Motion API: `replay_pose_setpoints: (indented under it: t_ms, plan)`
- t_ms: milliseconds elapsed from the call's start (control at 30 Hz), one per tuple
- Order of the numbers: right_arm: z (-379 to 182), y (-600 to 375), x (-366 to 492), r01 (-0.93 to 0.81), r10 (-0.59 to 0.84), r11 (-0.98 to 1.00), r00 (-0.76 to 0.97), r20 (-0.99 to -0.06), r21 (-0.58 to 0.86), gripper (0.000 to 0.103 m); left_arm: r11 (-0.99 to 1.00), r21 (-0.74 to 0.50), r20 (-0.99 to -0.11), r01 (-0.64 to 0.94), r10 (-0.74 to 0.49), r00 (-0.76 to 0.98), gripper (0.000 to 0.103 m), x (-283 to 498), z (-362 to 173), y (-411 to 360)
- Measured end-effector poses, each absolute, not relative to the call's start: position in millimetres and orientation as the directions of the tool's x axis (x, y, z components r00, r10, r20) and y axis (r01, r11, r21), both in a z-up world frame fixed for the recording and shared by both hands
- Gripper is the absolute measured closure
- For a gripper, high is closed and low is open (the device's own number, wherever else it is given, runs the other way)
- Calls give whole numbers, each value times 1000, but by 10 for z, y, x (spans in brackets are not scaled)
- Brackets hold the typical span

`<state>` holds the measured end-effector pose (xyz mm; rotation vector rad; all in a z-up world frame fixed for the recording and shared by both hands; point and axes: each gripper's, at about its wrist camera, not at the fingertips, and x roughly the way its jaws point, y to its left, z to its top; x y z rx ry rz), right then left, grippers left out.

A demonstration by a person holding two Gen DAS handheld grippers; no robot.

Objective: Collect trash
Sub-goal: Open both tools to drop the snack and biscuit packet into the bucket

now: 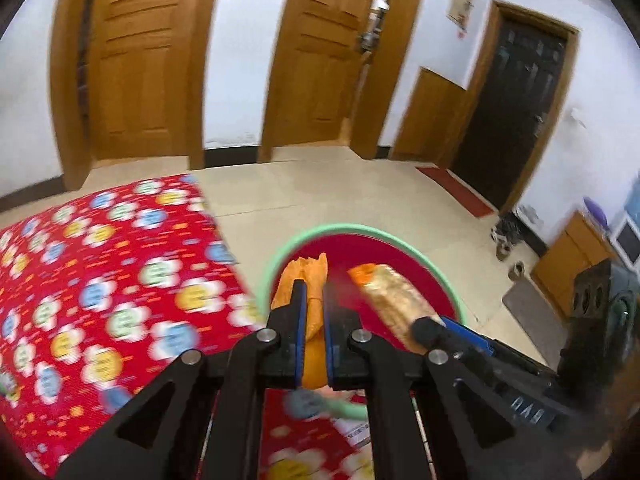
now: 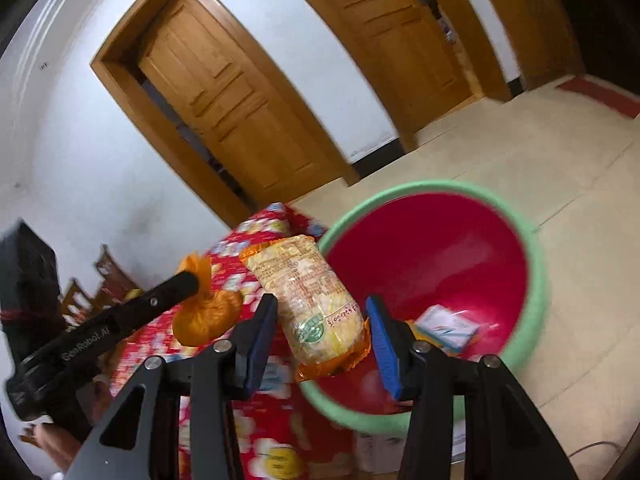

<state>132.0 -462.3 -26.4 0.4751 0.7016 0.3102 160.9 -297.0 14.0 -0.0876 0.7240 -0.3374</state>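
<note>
Both grippers are carrying trash toward the red basin (image 2: 432, 256) with the green rim, which is standing on the floor just beside the table's flowered red tablecloth (image 1: 100, 280).

The step in hand looks like the drop. To do it well, each load should be hanging fully inside the rim before its jaws let go, low enough that nothing bounces out; the noodle packet is long, so its far end needs clearing the rim first.

The left gripper (image 1: 315, 304) is pinching nearly shut on the knotted neck of an orange plastic bag (image 2: 206, 312), which is dangling over the tablecloth edge beside the basin.

The right gripper (image 2: 322, 340) is holding its jaws about half open, clamped across a packet of noodles (image 2: 312, 300) tilted over the basin's near rim.

A small white-and-blue packet (image 2: 446, 326) is lying inside the basin already.
</note>
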Motion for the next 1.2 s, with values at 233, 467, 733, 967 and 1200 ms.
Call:
replay_pose_setpoints:
  t_ms: [233, 467, 733, 967, 1200]
  plan:
    - [-351, -4874, 1347, -52, 339, 890, 739, -581, 454, 54, 929, -202, -626, 310, -366, 688, 97, 1721, -84, -3303]
    - [-381, -4938, 1354, -14, 280, 915, 742, -609, 403, 54, 926, -252, -636, 283, -378, 673, 97, 1807, -235, -3257]
    - [-409, -4816, 1354, -16, 247, 937, 738, -629, 350, 54, 935, -237, -645, 265, -356, 676, 80, 1793, -249, -3214]
    - [-409, -4776, 1367, -12, 242, 938, 739, -628, 347, 52, 940, -218, -617, 263, -341, 709, 34, 1677, -158, -3176]
    - [-355, -4738, 1408, 2, 232, 935, 753, -616, 354, 5, 936, -256, -617, 242, -351, 704, 30, 1608, -50, -2952]
